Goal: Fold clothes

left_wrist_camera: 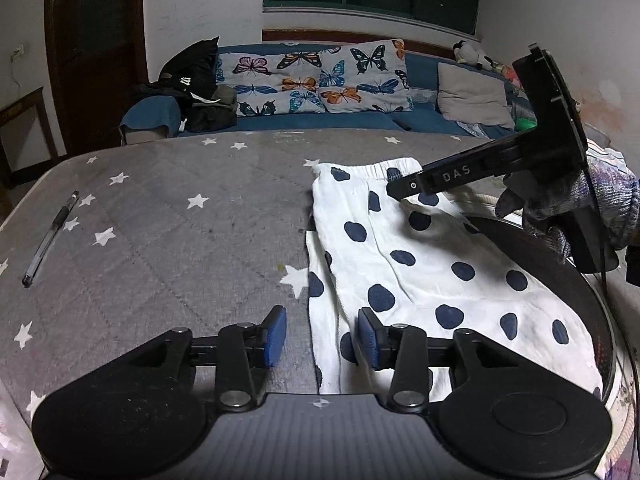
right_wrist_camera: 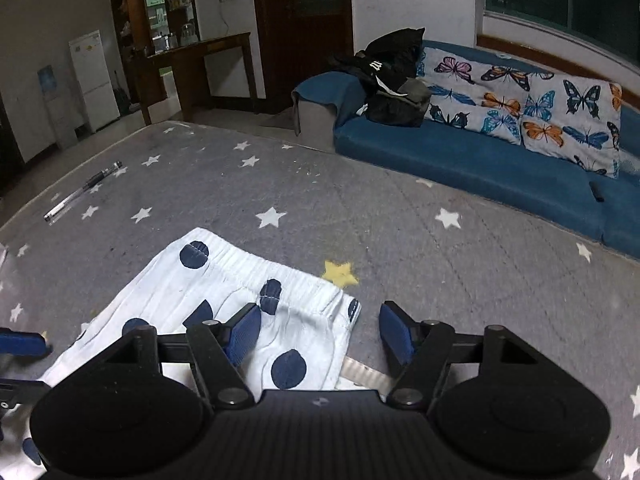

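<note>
1. The white spotted shorts [left_wrist_camera: 416, 276] lie flat on the gray star blanket [left_wrist_camera: 180, 216].
2. The left claw [left_wrist_camera: 322, 336] is apart over their edge.
3. The right claw [right_wrist_camera: 316, 330] is apart over the waistband.

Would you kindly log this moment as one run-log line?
left gripper: open, at shorts' edge | right gripper: open, over waistband | polka-dot shorts: flat, not gripped

Shorts [left_wrist_camera: 404, 264]: we've got them flat on mat [left_wrist_camera: 180, 220], rt side.
Pen [left_wrist_camera: 50, 236]: far left on mat.
Sofa [right_wrist_camera: 460, 152]: behind mat w/ cushions [right_wrist_camera: 520, 108].
</note>
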Motion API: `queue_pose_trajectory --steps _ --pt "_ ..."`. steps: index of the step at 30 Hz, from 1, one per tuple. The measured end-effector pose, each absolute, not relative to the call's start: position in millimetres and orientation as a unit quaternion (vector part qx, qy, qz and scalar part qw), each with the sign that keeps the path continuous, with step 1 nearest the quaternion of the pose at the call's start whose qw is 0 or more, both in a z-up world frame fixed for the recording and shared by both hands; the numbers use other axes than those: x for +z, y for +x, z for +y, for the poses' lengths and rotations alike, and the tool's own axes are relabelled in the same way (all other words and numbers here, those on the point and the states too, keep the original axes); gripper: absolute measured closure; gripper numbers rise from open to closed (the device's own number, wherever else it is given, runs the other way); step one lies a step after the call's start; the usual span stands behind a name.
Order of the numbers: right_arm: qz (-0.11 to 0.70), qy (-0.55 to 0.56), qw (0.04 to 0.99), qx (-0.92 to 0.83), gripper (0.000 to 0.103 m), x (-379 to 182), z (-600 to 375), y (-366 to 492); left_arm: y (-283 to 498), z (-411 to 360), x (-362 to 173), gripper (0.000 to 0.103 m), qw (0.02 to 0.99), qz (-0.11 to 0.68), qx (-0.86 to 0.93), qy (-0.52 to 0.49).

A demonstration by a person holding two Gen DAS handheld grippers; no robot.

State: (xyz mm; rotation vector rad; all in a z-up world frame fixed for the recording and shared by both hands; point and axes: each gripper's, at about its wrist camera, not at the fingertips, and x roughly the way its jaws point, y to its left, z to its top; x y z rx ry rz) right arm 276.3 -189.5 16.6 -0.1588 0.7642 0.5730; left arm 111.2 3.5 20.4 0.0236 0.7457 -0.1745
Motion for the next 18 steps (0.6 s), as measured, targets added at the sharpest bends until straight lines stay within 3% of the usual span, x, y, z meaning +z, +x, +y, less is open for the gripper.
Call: queue_pose_trajectory --steps 2,6,10,18 --pt "0.366 -0.076 0.884 0.28 0.05 17.6 -188.5 274.4 111.3 2.3 19.9 0.056 0.927 0.365 -0.083 0.013" --pt "0.368 -0.069 0.884 0.282 0.055 18.0 -187.0 274.6 107.9 1.4 21.2 0.051 0.928 0.363 -0.08 0.014" --pt "0.375 -0.035 0.879 0.291 0.083 19.8 -193.5 274.7 99.2 2.2 24.5 0.041 0.93 0.36 -0.074 0.016" --pt "0.364 -0.018 0.88 0.303 0.086 35.8 -198.3 249.0 76.1 10.2 34.8 0.022 0.933 0.355 -0.057 0.005"
